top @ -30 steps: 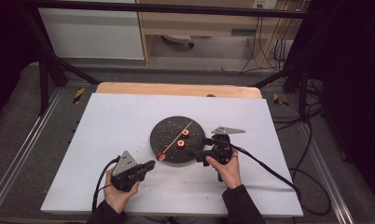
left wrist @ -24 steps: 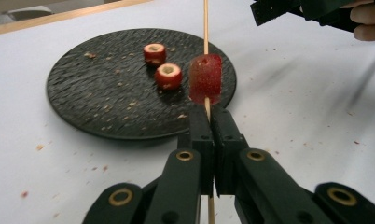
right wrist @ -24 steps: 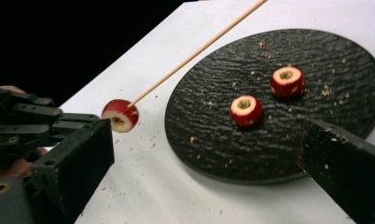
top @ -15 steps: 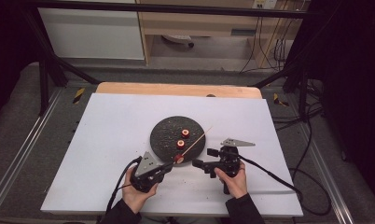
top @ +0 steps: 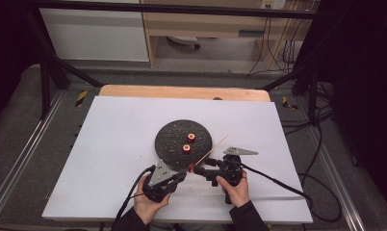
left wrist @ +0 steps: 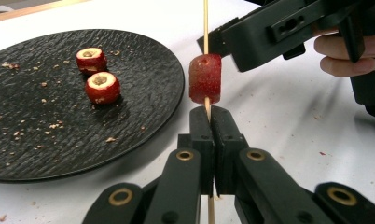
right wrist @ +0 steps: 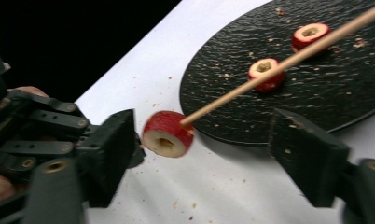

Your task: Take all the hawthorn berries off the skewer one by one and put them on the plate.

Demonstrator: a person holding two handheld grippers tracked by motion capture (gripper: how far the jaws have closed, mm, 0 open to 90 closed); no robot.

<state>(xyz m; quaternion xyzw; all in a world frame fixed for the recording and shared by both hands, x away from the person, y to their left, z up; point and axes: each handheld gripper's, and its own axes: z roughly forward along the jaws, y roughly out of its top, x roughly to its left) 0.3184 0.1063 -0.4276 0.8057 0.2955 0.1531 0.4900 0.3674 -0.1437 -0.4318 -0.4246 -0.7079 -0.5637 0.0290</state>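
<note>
My left gripper (left wrist: 210, 114) is shut on a thin wooden skewer (left wrist: 205, 18), with a red fruit piece (left wrist: 205, 78) threaded on it just above the jaws. My right gripper (right wrist: 206, 135) has just been closing its jaws; the fruit piece (right wrist: 168, 133) lies between them, close to one pad and well apart from the other. In the high view both grippers meet at the front rim of the black plate (top: 162, 139), left gripper (top: 182, 175) facing right gripper (top: 197, 168). Two more cored red pieces (top: 191, 137) (top: 187, 148) sit on the plate.
The white tabletop (top: 109, 159) spreads around the plate, with a wooden board edge (top: 182, 91) at the back. Crumbs are scattered over the plate (left wrist: 36, 121). A cable (top: 278, 183) trails right from the right gripper. Metal rails run along both table sides.
My left gripper has moved right with the skewer, which now angles off the plate's right front. My right gripper came nearer the person, and its jaws narrowed around the fruit piece.
</note>
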